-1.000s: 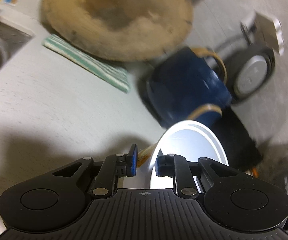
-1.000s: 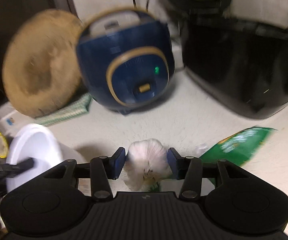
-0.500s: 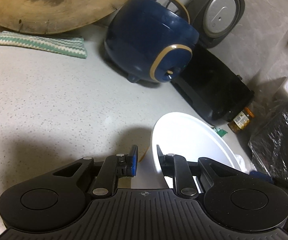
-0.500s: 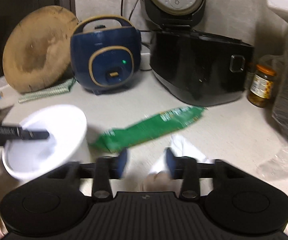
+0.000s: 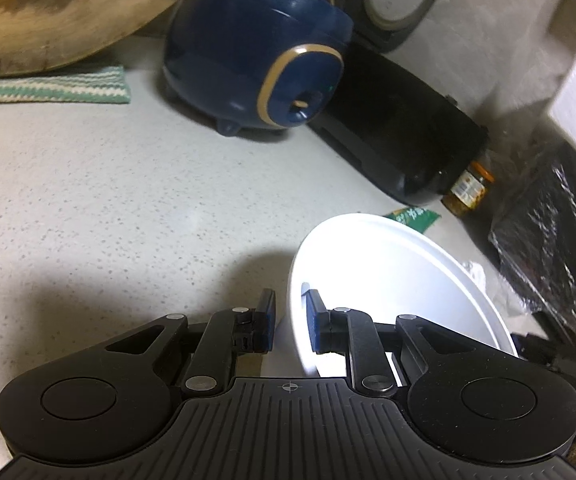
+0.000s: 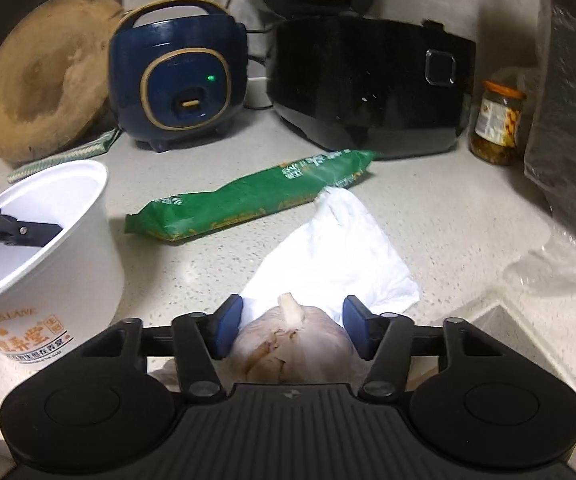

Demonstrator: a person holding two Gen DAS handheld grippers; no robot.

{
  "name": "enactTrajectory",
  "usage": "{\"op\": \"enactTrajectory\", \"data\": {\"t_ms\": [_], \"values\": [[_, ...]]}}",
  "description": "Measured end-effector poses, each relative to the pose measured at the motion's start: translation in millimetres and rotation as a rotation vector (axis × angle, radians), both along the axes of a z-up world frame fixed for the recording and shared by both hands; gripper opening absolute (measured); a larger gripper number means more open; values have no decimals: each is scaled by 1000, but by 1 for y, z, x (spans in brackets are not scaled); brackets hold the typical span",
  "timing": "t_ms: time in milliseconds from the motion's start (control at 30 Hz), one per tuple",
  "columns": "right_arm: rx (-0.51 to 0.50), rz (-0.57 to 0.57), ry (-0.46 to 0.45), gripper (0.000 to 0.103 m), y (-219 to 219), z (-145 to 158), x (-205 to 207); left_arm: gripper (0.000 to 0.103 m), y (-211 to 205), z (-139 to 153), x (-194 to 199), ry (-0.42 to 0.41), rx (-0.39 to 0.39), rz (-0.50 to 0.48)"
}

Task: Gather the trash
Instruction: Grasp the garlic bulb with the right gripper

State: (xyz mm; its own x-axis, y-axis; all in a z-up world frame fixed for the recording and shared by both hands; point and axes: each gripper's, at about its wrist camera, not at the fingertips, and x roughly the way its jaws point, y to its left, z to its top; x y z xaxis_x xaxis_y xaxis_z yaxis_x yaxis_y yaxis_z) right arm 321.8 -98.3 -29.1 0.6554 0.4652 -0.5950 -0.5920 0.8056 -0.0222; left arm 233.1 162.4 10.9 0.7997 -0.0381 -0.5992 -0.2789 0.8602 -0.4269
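My left gripper (image 5: 290, 320) is shut on the rim of a white paper cup (image 5: 388, 280), one pad outside and one inside the wall. The right wrist view shows the same cup (image 6: 67, 264) at the left, upright on the counter with printed lettering. A garlic bulb (image 6: 288, 344) sits between the fingers of my right gripper (image 6: 292, 320). Its jaws are closing and stand just beside the bulb. Under and ahead of the bulb lies a crumpled white tissue (image 6: 340, 256). A long green snack packet (image 6: 247, 196) lies beyond it.
Against the wall stand a blue rice cooker (image 6: 179, 80), a black cooker (image 6: 368, 88) and a round wooden board (image 6: 43, 76) over a striped cloth (image 5: 47, 88). A pickle jar (image 6: 496, 124), a black plastic bag (image 6: 568, 100) and clear film (image 6: 556, 264) crowd the right.
The left wrist rolled and swung right with the cup still gripped. The right gripper drew back and sank from the blue cooker to over the tissue, its jaws wider around the garlic.
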Motion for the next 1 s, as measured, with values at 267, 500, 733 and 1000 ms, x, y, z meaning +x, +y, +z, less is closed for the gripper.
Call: {"op": "enactTrajectory", "data": {"t_ms": [267, 500, 733, 1000], "values": [[16, 68, -85, 12, 12, 29, -15, 19, -4, 1, -1, -2, 22, 2], [39, 90, -118, 62, 8, 28, -24, 19, -4, 2, -2, -5, 23, 7], [52, 73, -104, 66, -12, 11, -35, 19, -3, 2, -3, -6, 22, 7], [49, 38, -88, 68, -21, -4, -42, 19, -3, 2, -2, -5, 21, 6]]}}
